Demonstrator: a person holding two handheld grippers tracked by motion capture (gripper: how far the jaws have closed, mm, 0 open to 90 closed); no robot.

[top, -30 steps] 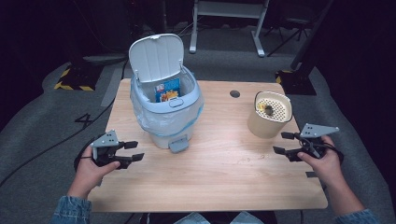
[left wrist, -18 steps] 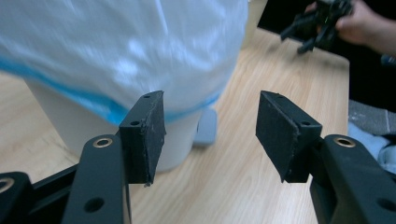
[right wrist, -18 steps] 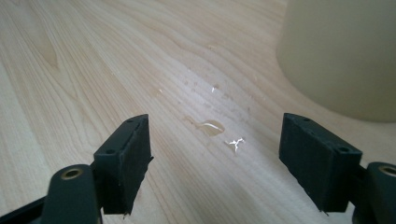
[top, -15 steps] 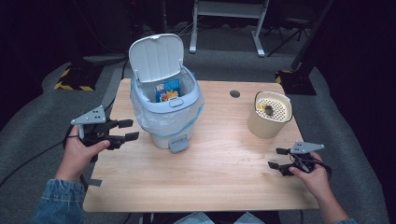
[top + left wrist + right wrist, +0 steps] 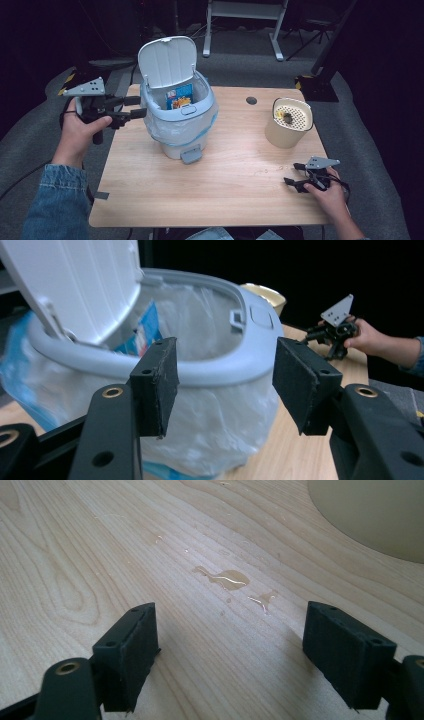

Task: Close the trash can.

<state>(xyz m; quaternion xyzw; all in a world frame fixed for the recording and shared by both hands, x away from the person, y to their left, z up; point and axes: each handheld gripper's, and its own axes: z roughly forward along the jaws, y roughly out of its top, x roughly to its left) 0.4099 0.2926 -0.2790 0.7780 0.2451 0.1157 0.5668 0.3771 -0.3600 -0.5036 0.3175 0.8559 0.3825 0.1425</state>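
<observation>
Two claws: both are held with jaws spread apart and nothing between them.
Bin: a pale blue-grey pedal bin (image 5: 178, 117) stands on the left half of the bench (image 5: 220, 190), lid (image 5: 166, 61) tipped up and back, a clear liner bag folded over its rim.
Inside the bin: a blue and orange packet (image 5: 179, 96) leans against the back wall.
Left claw (image 5: 134, 107): held off the bench's left edge, jaws pointing at the bin's rim, just beside it and not touching.
Right claw (image 5: 294, 173): low over the bench near its right front corner.
Spill: small wet drops (image 5: 225, 578) lie on the wood ahead of the right claw.
Cream pot (image 5: 287, 122): stands at the right of the bench, its perforated lid on top.
</observation>
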